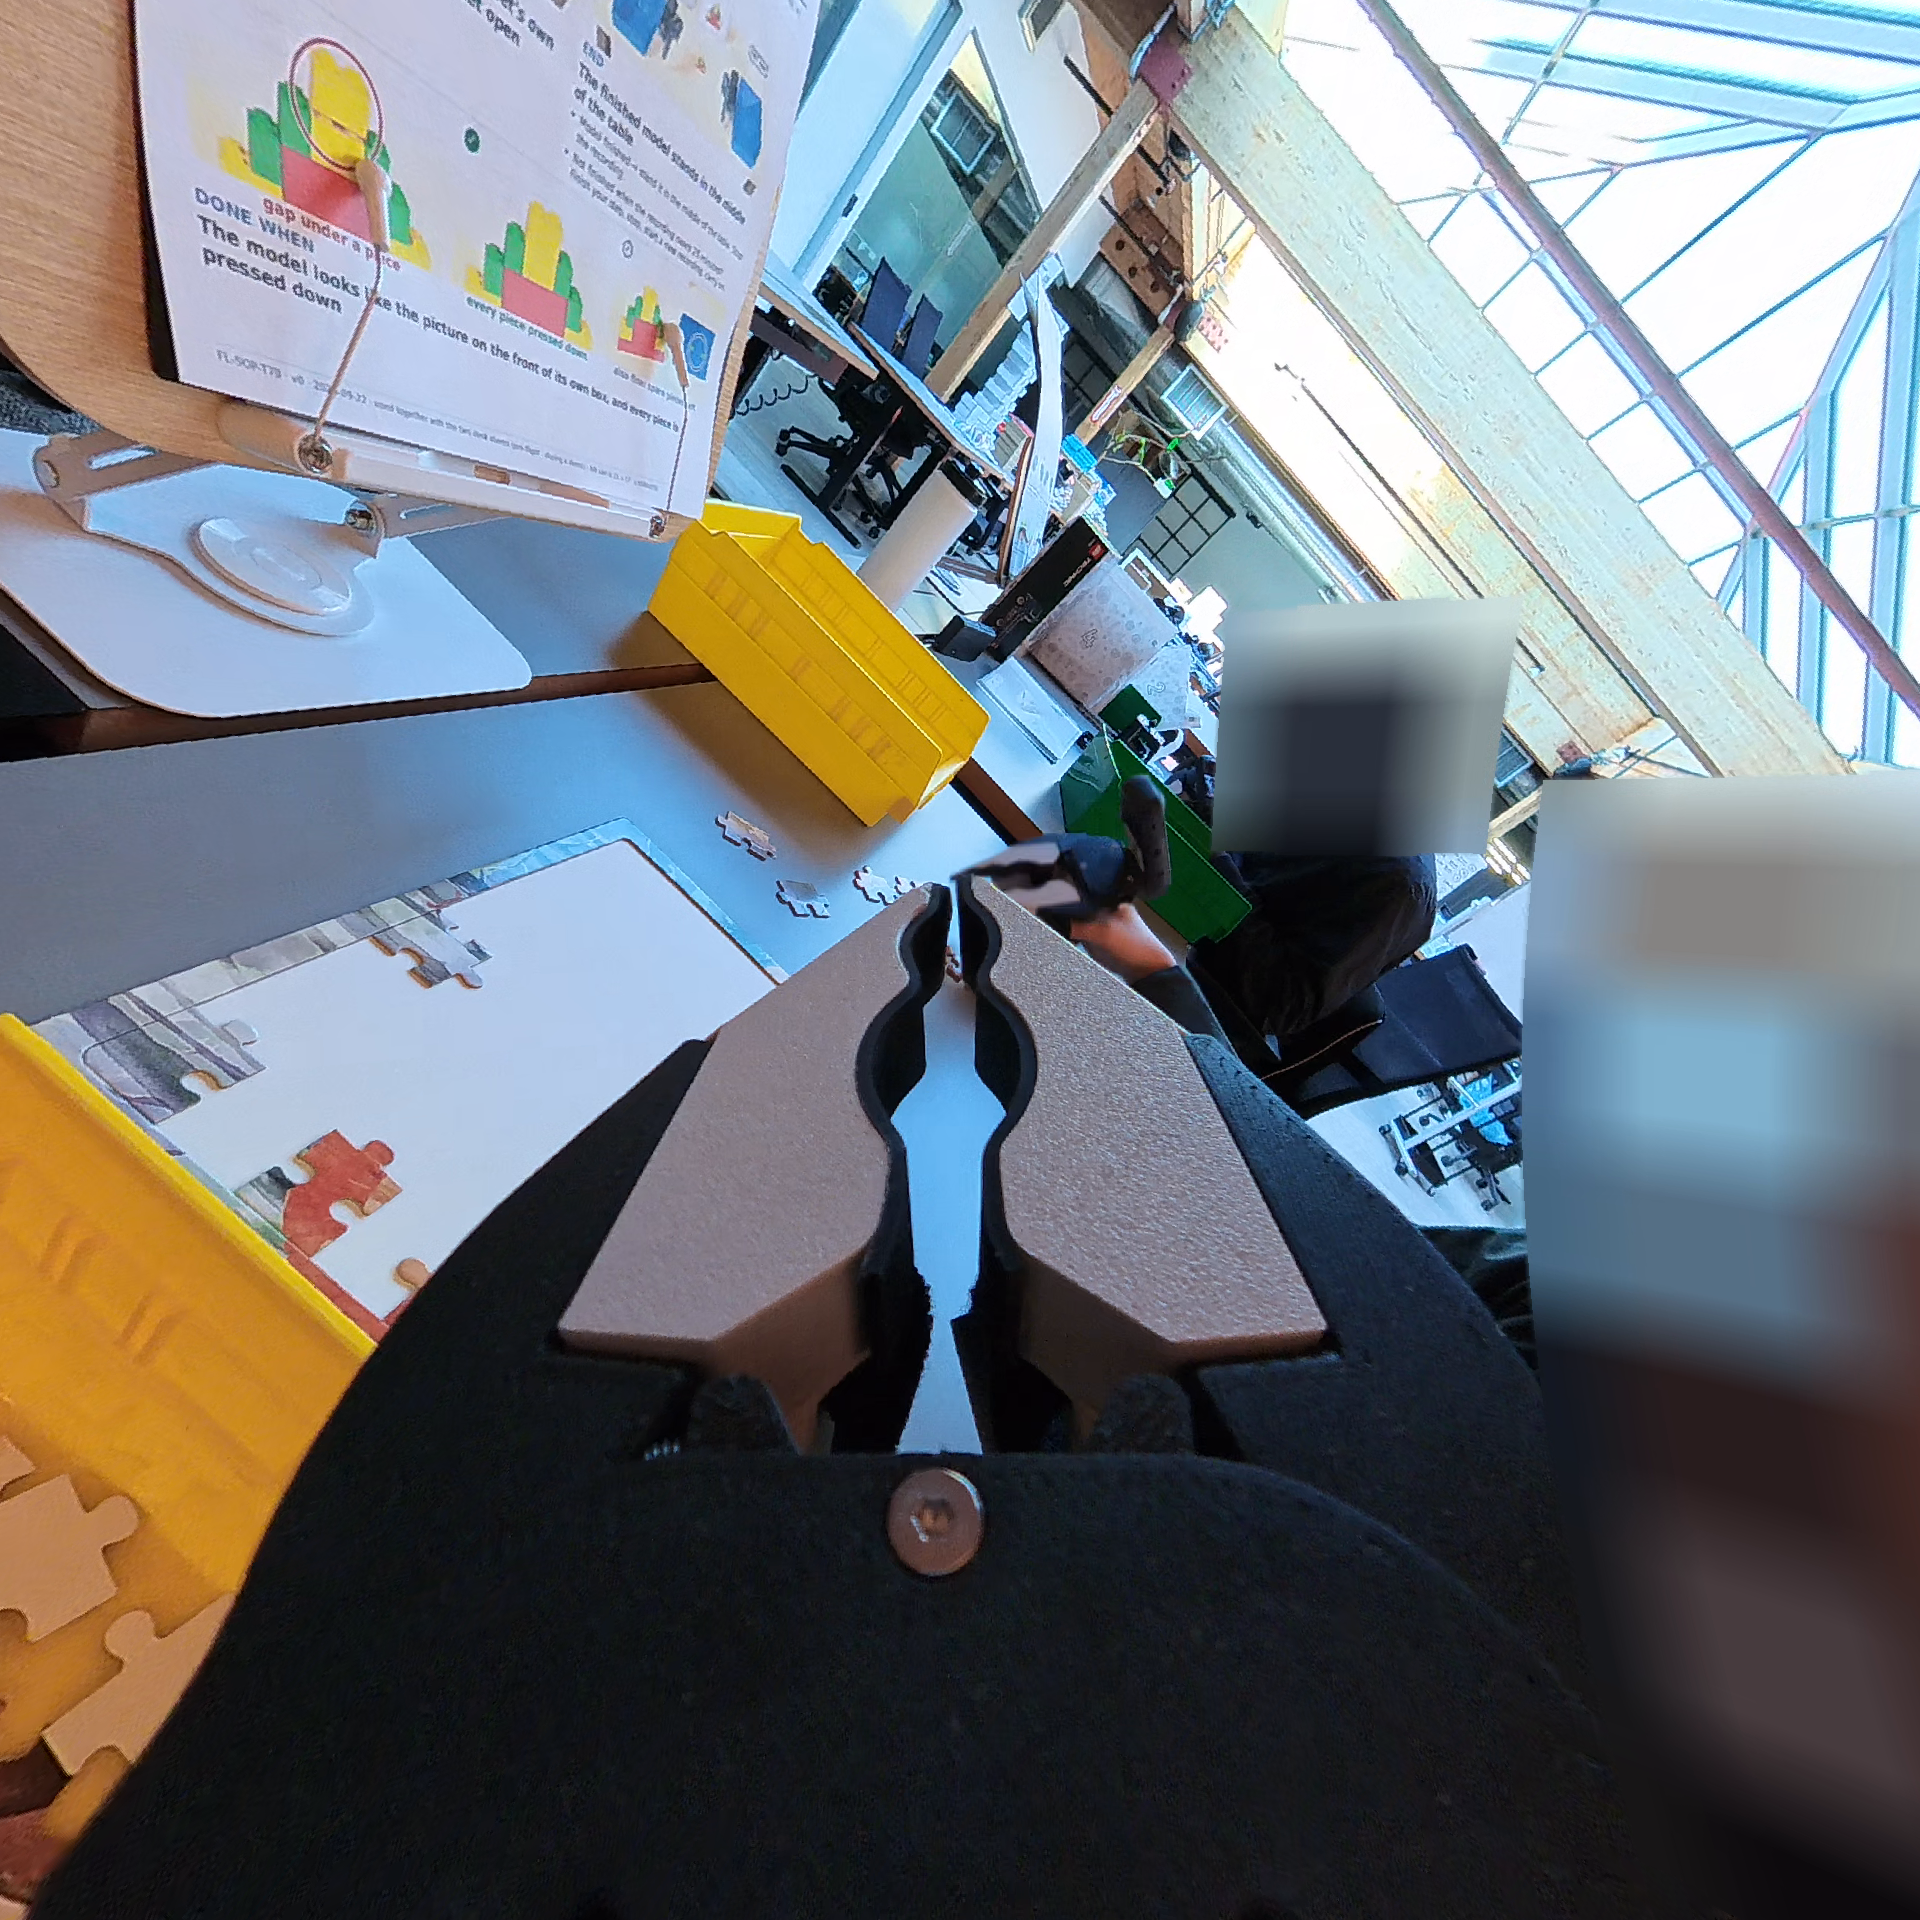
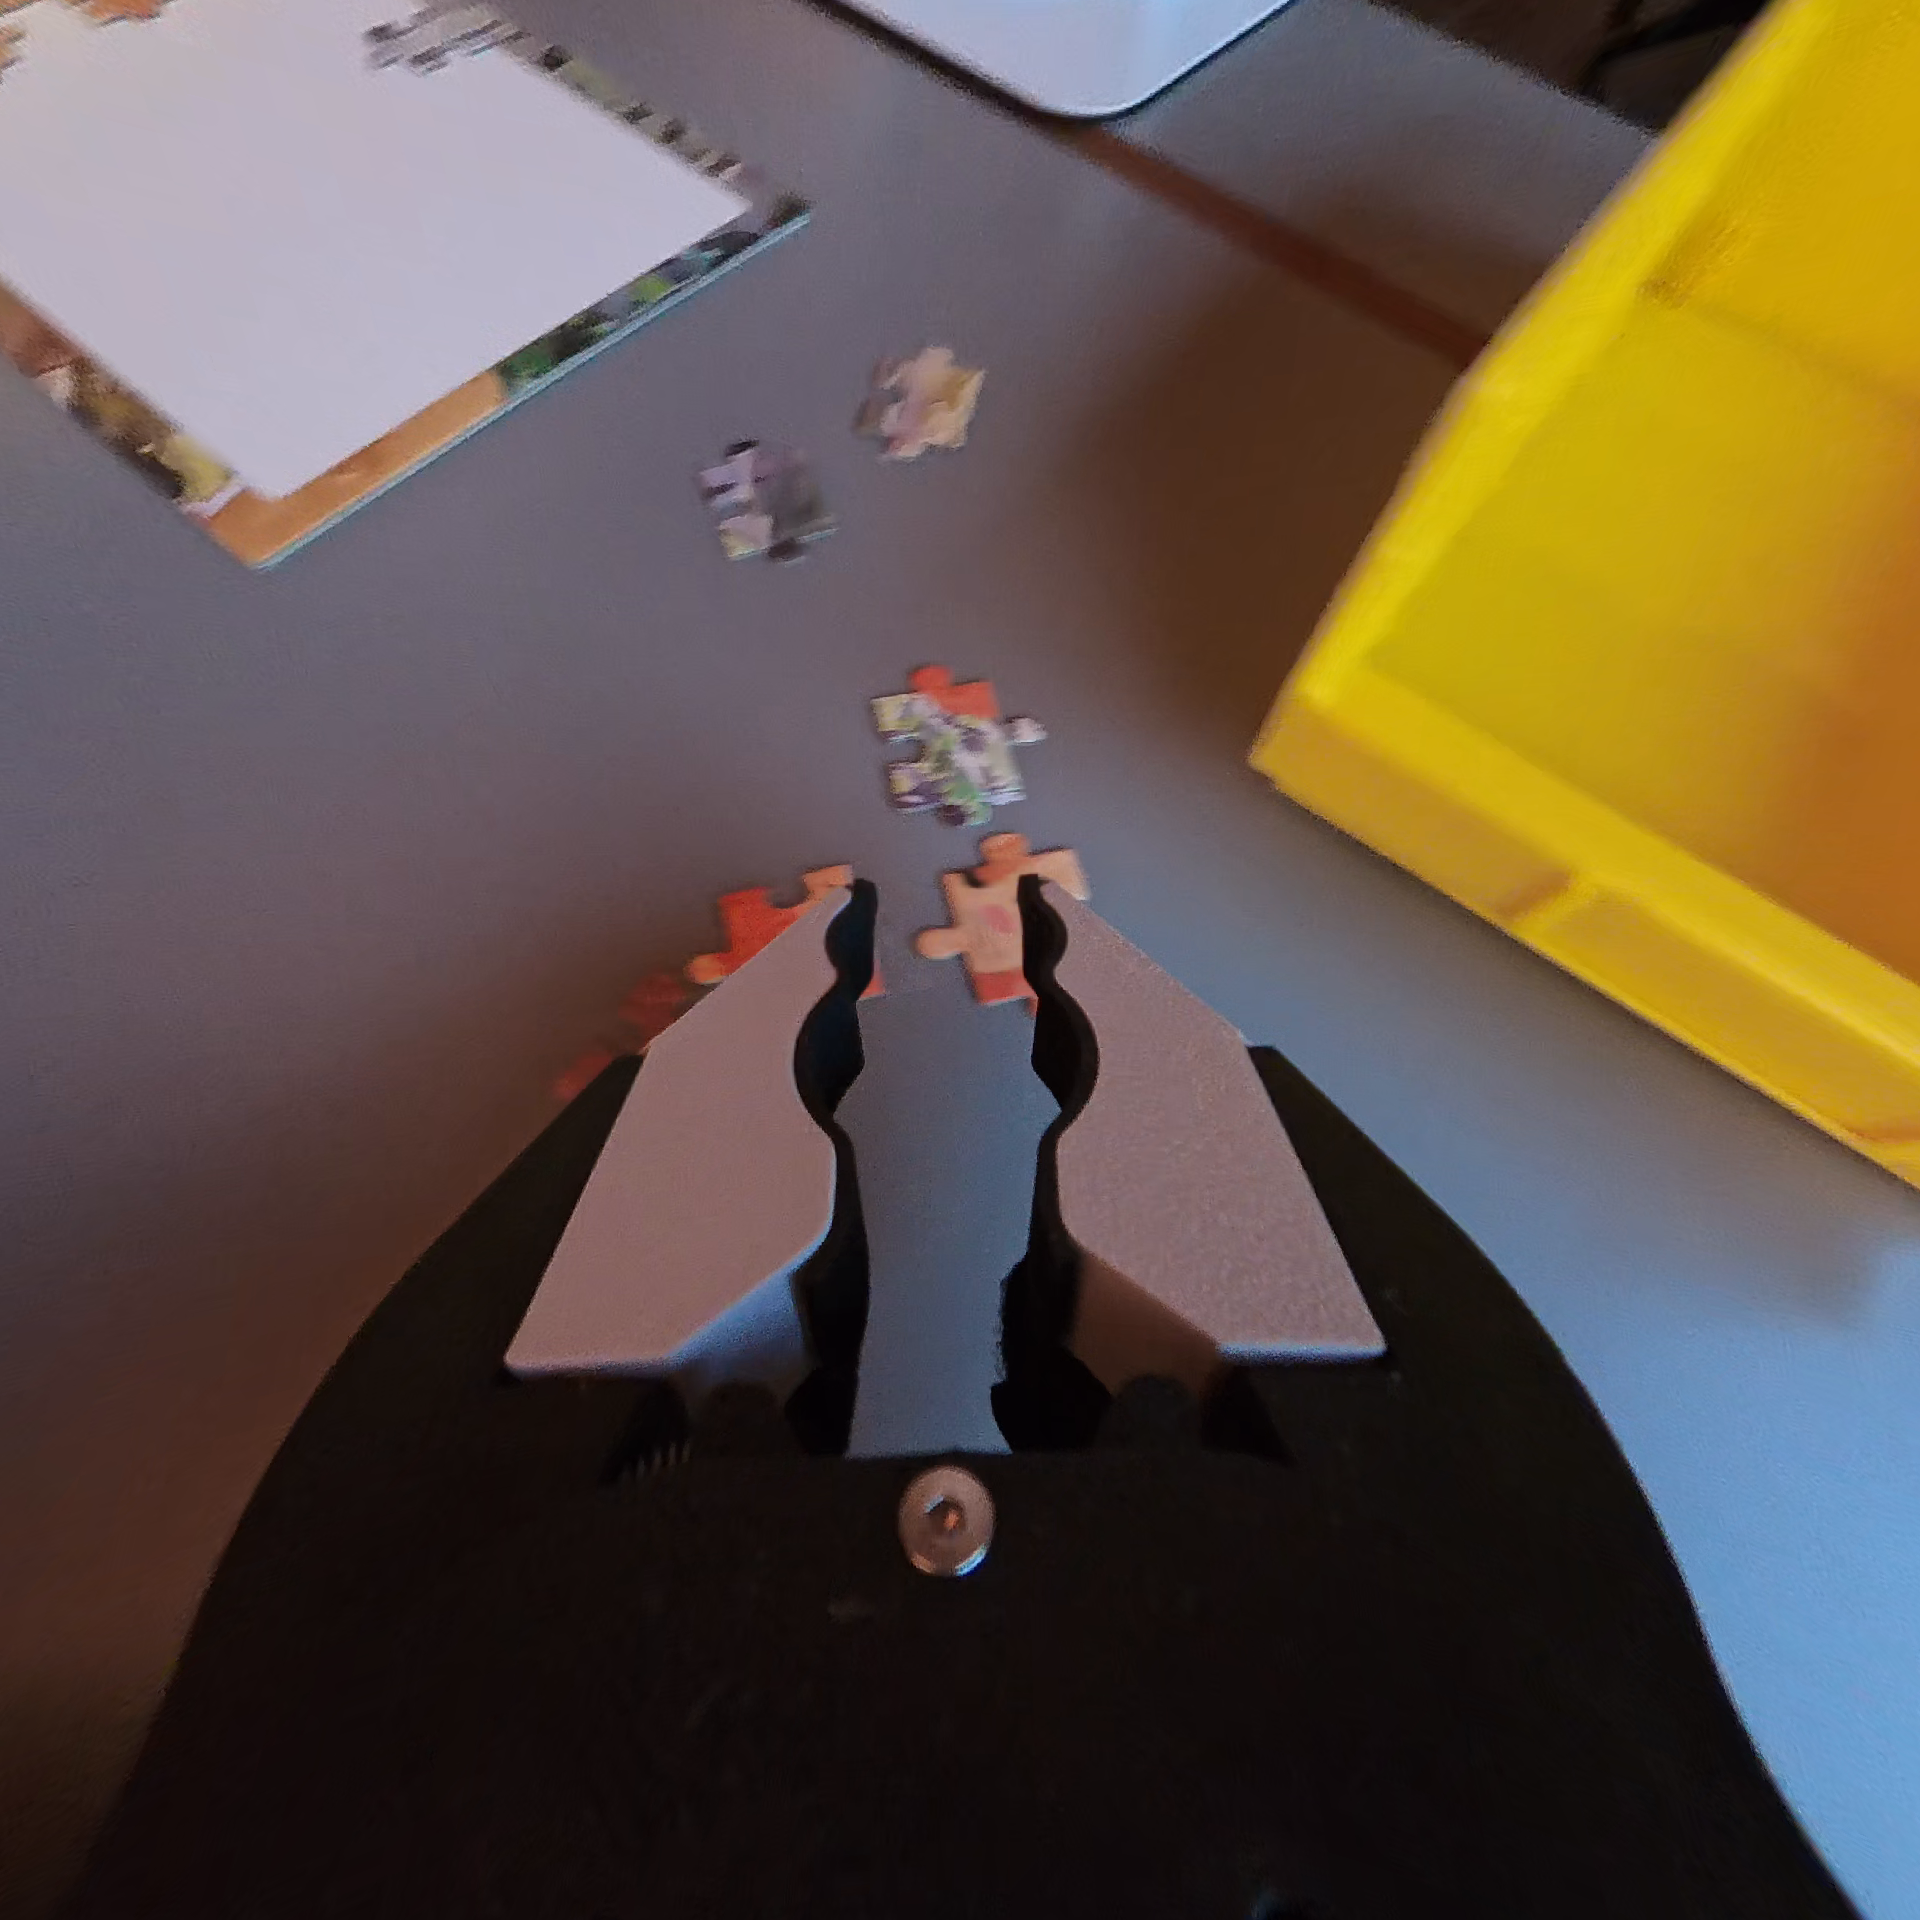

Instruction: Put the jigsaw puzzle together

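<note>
The puzzle board (image 1: 540, 997) lies on the grey table, white inside, with a few pieces set along its edge and a red piece (image 1: 338, 1184) near its front. It also shows at the upper left of the right wrist view (image 2: 343, 239). My right gripper (image 2: 940, 894) is open and empty, low over the table. Its tips stand between a red-orange piece (image 2: 774, 920) and a peach piece (image 2: 992, 925). A green-purple piece (image 2: 951, 753), a grey piece (image 2: 769, 499) and a pale piece (image 2: 920, 400) lie beyond. My left gripper (image 1: 951, 899) is shut to a thin slit above the board's right side.
A yellow bin (image 1: 125, 1351) at near left holds several face-down pieces (image 1: 62, 1558). A second yellow bin (image 1: 821, 665) stands behind the board and fills the right of the right wrist view (image 2: 1662, 623). An instruction sheet on a stand (image 1: 416, 208) is at the back left. Tip to tip, the grippers are about 55 centimeters apart.
</note>
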